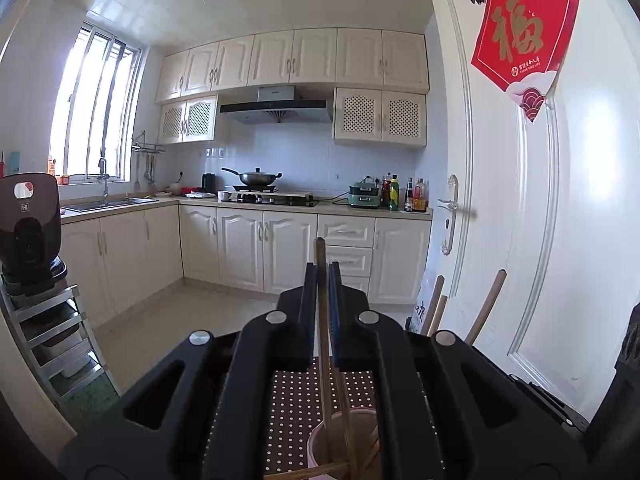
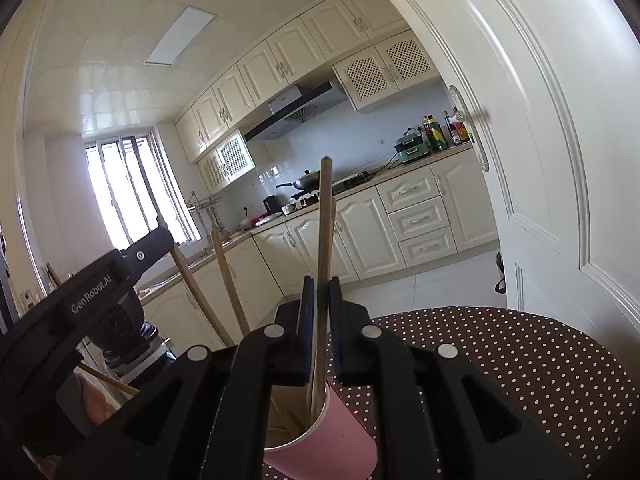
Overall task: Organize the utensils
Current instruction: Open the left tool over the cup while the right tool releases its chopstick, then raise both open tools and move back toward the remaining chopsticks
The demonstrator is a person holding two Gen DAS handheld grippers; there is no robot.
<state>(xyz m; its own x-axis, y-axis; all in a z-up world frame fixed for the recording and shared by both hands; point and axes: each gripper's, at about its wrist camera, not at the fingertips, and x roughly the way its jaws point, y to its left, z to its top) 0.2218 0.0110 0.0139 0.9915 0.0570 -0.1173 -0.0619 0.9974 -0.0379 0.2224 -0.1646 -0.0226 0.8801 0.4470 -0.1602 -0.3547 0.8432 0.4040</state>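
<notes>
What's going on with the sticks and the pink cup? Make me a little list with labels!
left gripper: jaws shut on one wooden chopstick
right gripper: jaws shut on another chopstick
pink cup: on the table, below both grippers, its mouth open
in the cup: both held chopsticks reach down into it; more chopsticks lean inside
tablecloth: brown with white dots
background: kitchen with a wok on the stove, and a white door

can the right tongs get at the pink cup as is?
Probably not yet: the right tongs are shut on a chopstick standing in the pink cup, so they must release first.
</notes>
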